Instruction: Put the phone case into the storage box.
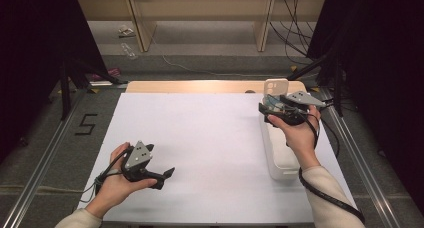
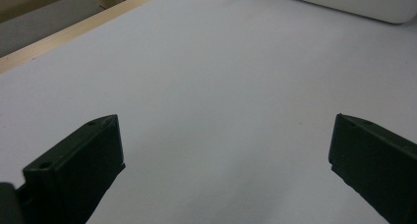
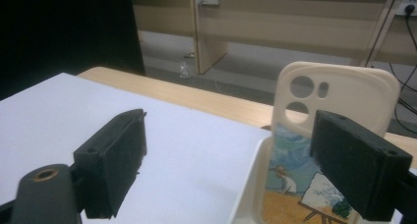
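A cream phone case (image 1: 276,85) with camera cut-outs and a painted picture on it stands upright at the far end of a long white tray (image 1: 281,169). My right gripper (image 1: 270,105) hovers over that end of the tray, just in front of the case. In the right gripper view the case (image 3: 339,86) rises behind the right jaw, and the right gripper (image 3: 228,135) is open, its pads pressing on nothing. My left gripper (image 1: 166,177) rests low over the white mat near the front left. It is open, with bare mat between the jaws (image 2: 223,140).
A white mat (image 1: 200,138) covers the wooden table, whose far edge (image 1: 200,86) shows as a light strip. The tray's rim (image 3: 248,184) runs along the mat's right side, and its wall (image 2: 354,0) lies ahead of the left gripper. Shelving legs and cables stand beyond the table.
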Demonstrator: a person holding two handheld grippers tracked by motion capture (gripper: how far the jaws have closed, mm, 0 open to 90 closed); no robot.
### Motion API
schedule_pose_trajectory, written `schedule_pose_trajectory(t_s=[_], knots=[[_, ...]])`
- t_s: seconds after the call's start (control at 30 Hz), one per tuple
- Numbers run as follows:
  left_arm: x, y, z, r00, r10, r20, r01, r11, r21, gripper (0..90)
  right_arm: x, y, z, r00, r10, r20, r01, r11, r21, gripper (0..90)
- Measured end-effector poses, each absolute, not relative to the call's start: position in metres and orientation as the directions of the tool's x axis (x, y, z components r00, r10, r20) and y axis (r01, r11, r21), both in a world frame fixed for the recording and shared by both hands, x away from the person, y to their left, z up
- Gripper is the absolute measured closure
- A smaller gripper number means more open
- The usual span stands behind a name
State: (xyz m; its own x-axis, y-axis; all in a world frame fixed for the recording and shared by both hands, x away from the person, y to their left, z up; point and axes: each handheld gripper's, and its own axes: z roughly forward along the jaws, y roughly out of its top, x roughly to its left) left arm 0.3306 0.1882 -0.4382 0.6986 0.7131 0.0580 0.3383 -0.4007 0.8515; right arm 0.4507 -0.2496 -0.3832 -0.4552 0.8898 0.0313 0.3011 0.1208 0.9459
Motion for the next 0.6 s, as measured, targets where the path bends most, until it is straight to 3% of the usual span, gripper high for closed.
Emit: schedule_pose_trajectory(t_s=[0.6], knots=[[0.331,0.188,-0.438,0.698,0.714,0.057,0.339,-0.399,0.852,0.0,0.433,-0.234,-0.388,-0.546,0.837,0.036,0.296,0.152,0.943,14.9]])
